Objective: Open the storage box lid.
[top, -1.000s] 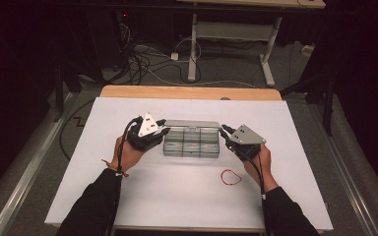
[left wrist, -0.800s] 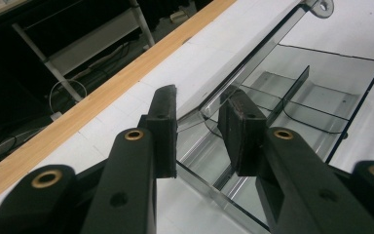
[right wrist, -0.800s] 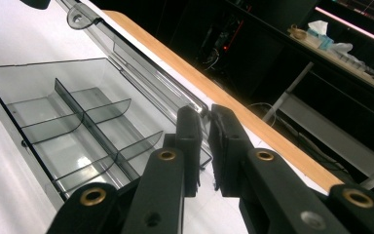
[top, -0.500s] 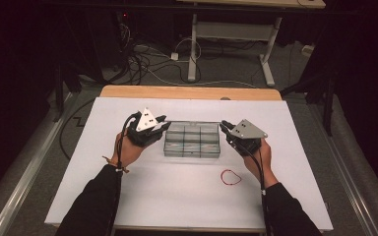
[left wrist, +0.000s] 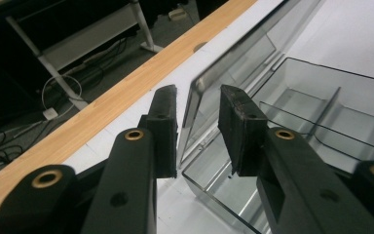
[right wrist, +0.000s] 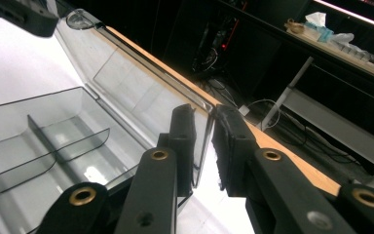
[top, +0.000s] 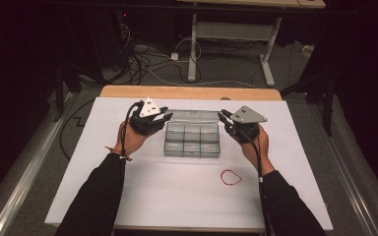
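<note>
A white rectangular tabletop (top: 177,196) with a light wooden strip (top: 187,92) along its far edge fills the middle of the high view, set in a dark room. Beyond it, tangled cables (top: 142,64) lie on the grey floor beside the white metal legs of a second table (top: 226,44). A pale rail (top: 24,172) runs along the floor on the left, and another on the right.

At the centre of the tabletop sits a clear plastic compartment box (top: 192,140), its hinged transparent lid (top: 194,115) raised toward the far edge. The left gripper (left wrist: 197,114) straddles the lid's left end, its black jaws narrowly apart with the lid edge between them; whether they touch it cannot be told. The right gripper (right wrist: 203,131) straddles the lid's right end the same way, its jaws close together around the clear edge.

A small red rubber band (top: 231,177) lies on the bare surface just nearer than the box, toward the right. Wide white surface stays open on both sides and along the near edge.
</note>
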Available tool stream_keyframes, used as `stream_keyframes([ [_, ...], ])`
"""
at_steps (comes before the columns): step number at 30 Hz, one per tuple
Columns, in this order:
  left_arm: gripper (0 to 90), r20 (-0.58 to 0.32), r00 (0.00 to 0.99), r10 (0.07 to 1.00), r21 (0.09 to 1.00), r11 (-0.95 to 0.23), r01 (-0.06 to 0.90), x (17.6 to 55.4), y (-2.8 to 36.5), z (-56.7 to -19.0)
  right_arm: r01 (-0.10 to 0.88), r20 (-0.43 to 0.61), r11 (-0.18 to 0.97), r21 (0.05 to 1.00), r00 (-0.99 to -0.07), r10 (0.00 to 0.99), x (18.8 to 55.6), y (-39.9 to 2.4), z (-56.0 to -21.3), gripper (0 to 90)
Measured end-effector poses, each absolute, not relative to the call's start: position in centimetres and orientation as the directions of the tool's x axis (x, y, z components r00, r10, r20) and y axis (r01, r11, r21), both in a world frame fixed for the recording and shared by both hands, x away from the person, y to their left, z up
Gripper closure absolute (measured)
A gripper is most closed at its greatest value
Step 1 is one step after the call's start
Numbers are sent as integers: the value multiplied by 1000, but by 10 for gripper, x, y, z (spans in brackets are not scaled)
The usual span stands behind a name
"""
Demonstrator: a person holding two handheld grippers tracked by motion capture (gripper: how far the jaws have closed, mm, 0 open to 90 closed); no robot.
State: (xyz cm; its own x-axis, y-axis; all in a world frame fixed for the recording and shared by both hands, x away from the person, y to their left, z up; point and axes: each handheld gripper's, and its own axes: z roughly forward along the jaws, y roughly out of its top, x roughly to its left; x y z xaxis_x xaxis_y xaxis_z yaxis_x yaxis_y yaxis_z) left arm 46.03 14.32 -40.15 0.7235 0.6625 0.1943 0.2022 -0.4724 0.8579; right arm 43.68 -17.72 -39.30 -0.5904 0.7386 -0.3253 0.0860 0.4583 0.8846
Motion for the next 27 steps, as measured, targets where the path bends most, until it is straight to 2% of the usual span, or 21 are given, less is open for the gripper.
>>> stream_keyframes([
  [9, 671, 152, 725, 672, 872, -437, 222, 476, 143, -403, 101, -306, 443, 891, -587, 750, 454, -176, -393, 795],
  [27, 660, 120, 698, 706, 887, -392, 244, 501, 141, -402, 191, -175, 331, 924, -558, 811, 487, -174, -402, 788],
])
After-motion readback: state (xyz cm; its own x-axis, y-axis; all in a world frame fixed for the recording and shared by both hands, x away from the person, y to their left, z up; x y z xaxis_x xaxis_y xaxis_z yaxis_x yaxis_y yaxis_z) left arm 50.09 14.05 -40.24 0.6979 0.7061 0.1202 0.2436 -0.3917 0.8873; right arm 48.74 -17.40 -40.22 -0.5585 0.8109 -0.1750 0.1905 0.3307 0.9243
